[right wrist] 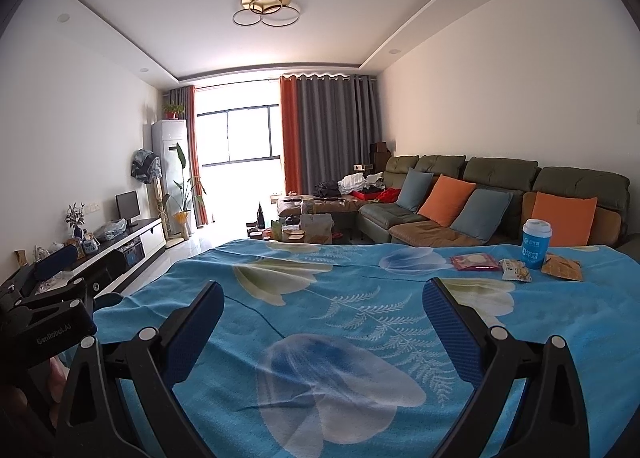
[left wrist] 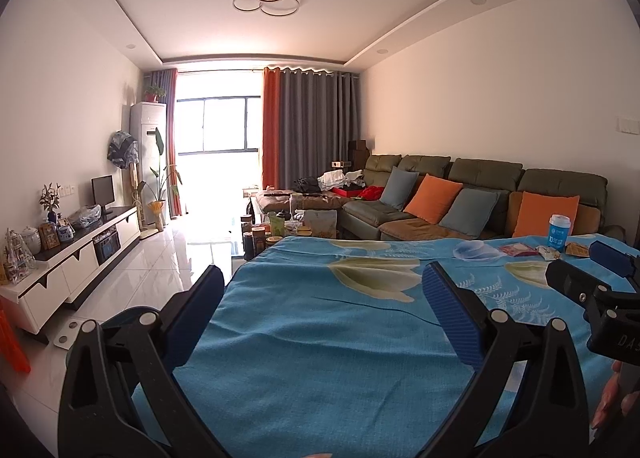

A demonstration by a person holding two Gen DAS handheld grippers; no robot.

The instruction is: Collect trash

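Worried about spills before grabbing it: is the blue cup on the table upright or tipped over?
Upright. The blue cup stands on its base on the blue cloth, white lid on top.

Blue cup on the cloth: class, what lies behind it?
Behind the blue cup is an orange cushion on the sofa. The cup hides the cushion's lower left corner.

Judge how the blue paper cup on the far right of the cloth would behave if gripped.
The blue cup stands upright and tall for its base, so a sideways nudge may tip it. Its walls look like thin paper, probably light and crushable.
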